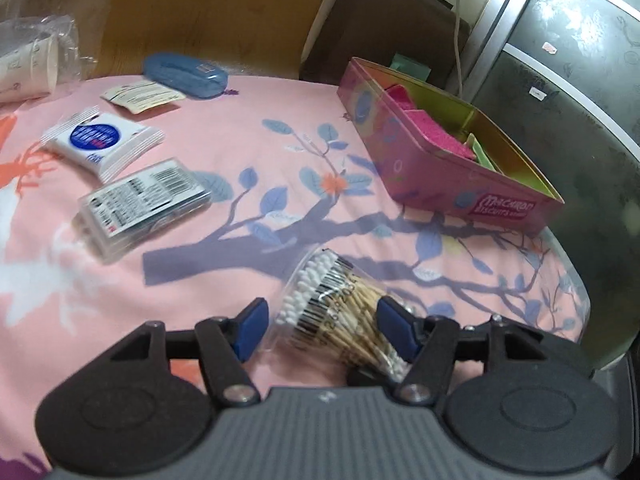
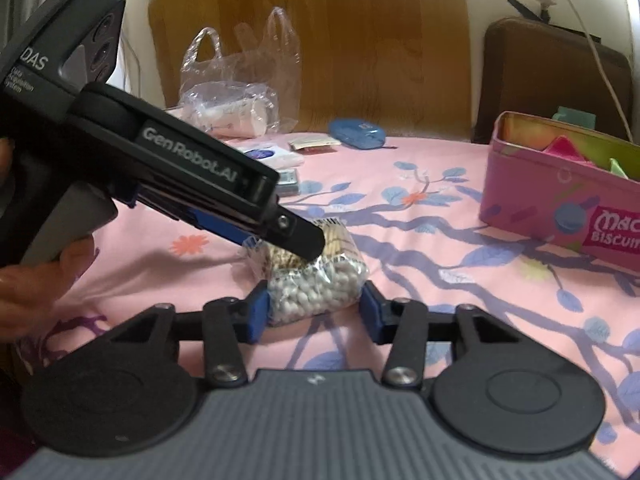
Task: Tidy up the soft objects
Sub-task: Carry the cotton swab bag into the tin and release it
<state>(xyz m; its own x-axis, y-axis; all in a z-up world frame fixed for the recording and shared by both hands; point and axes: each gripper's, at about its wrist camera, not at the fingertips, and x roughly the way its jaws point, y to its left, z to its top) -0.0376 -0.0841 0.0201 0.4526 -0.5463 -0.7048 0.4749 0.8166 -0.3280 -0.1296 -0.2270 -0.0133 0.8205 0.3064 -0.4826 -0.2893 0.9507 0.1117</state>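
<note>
A clear bag of cotton swabs [image 1: 336, 308] lies on the pink floral tablecloth [image 1: 240, 152]. My left gripper [image 1: 320, 322] is open, its blue pads on either side of the bag's near end. In the right wrist view the same bag [image 2: 316, 276] sits between the open blue pads of my right gripper [image 2: 314, 308], and the left gripper [image 2: 296, 232] reaches down onto it from the left. A pink biscuit tin [image 1: 436, 168] at the right holds pink sponges [image 1: 432, 128]; the tin also shows in the right wrist view [image 2: 552, 196].
A white tissue pack [image 1: 104, 140], a clear plastic box [image 1: 144, 208], a paper sachet [image 1: 140, 96] and a blue case [image 1: 186, 74] lie at the left. A plastic bag with paper cups [image 2: 236, 108] sits at the back. A brown chair [image 2: 552, 80] stands behind the table.
</note>
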